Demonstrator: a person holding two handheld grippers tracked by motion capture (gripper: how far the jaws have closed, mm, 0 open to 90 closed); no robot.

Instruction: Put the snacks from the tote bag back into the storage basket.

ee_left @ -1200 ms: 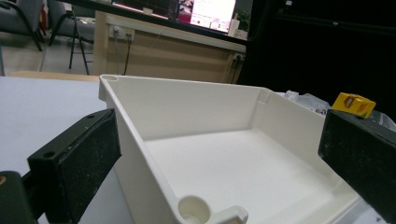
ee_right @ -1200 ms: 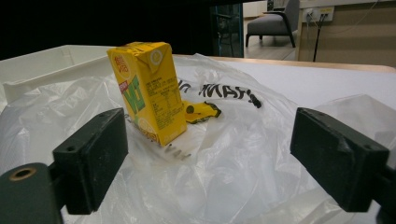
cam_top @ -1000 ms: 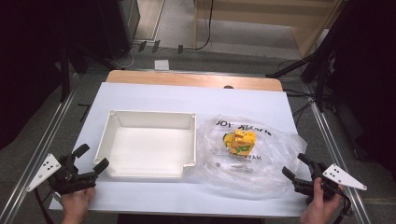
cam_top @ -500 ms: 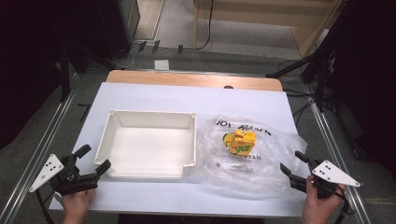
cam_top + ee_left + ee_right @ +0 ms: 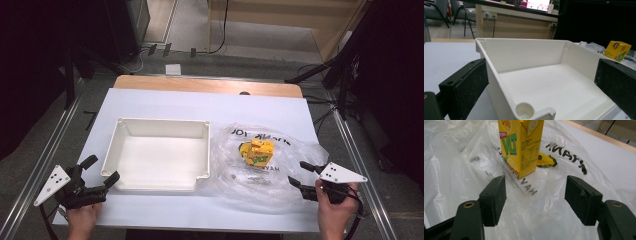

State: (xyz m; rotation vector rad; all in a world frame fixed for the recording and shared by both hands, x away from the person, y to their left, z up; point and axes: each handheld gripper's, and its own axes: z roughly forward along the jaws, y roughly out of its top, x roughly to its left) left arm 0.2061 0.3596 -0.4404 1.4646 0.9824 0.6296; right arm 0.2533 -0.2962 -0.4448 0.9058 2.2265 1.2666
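Yellow juice carton (image 5: pixel 520 146) awaits inside its plastic bag (image 5: pixel 454 170); your right gripper (image 5: pixel 535 195), jaws just narrowed on nothing, must reach in.

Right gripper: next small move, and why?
Probably ease the right gripper forward toward the yellow drink carton. Its jaws have just been closing, yet they stand apart with nothing between them, short of the carton, which stands on the clear plastic bag. The white tray beside the bag holds nothing, so it looks like the place for the carton.
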